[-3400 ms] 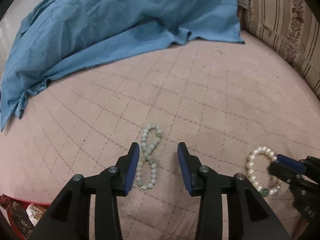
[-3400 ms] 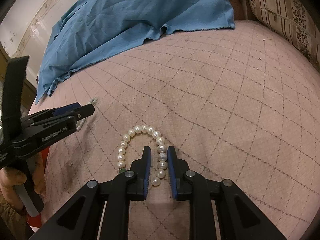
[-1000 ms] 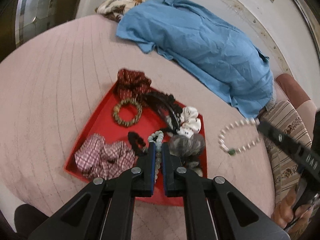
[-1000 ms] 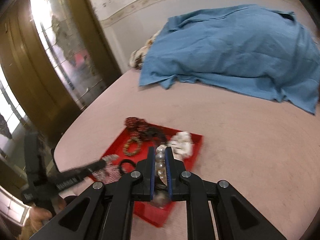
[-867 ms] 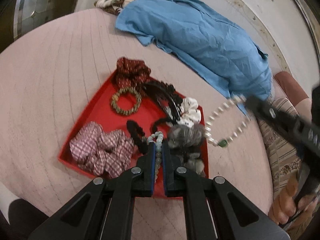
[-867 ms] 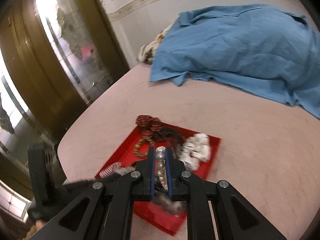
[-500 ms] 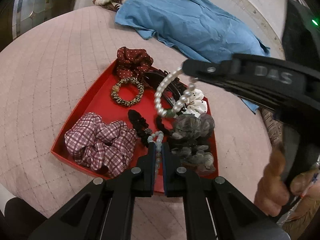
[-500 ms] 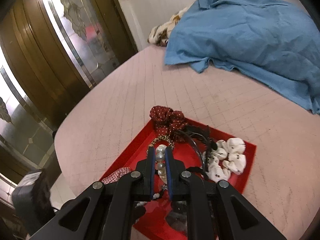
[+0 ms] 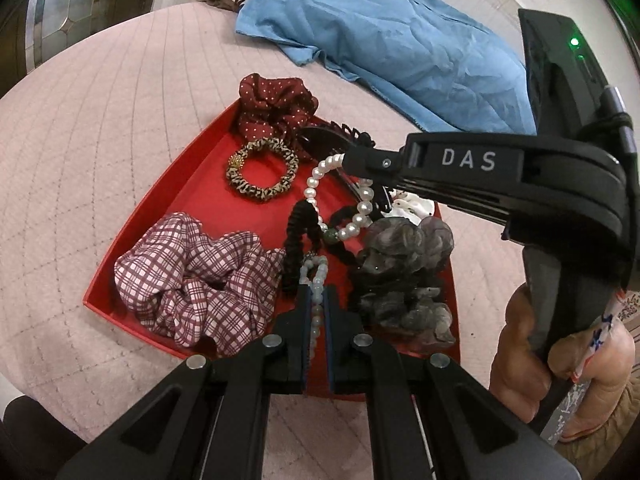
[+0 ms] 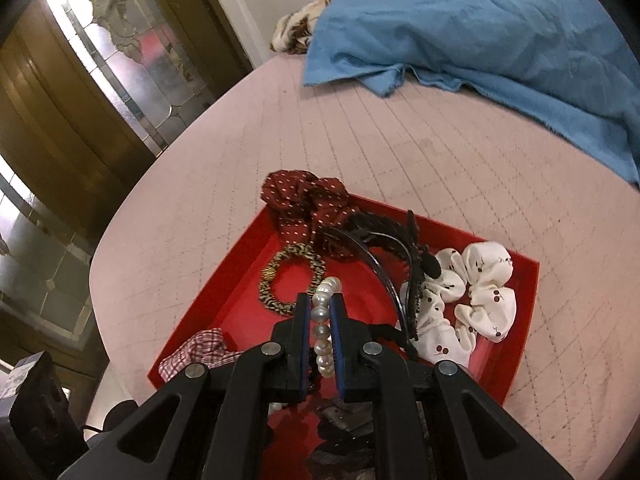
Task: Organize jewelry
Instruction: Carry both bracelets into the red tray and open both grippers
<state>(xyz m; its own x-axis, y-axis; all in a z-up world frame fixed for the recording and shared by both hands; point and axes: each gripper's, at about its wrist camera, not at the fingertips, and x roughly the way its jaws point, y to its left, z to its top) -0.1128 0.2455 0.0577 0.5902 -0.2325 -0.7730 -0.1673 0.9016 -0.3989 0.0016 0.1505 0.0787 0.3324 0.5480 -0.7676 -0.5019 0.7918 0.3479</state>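
The pearl bracelet [image 9: 320, 196] hung over the red tray [image 9: 192, 184], clamped in the right gripper [image 10: 320, 322]; the pale green bead bracelet [image 9: 316, 280] dangled there too, pinched in the left gripper [image 9: 316, 312]; scrunchies crowded the tray on the pink quilted bed [image 9: 100, 120].

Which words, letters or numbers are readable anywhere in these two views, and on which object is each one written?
"DAS": white capital letters on the side of the black right gripper, seen in the left wrist view.
A small box at the lower left edge of the right wrist view carries a pale label: too blurred to read.
No text shows on the red plastic tray or its contents.
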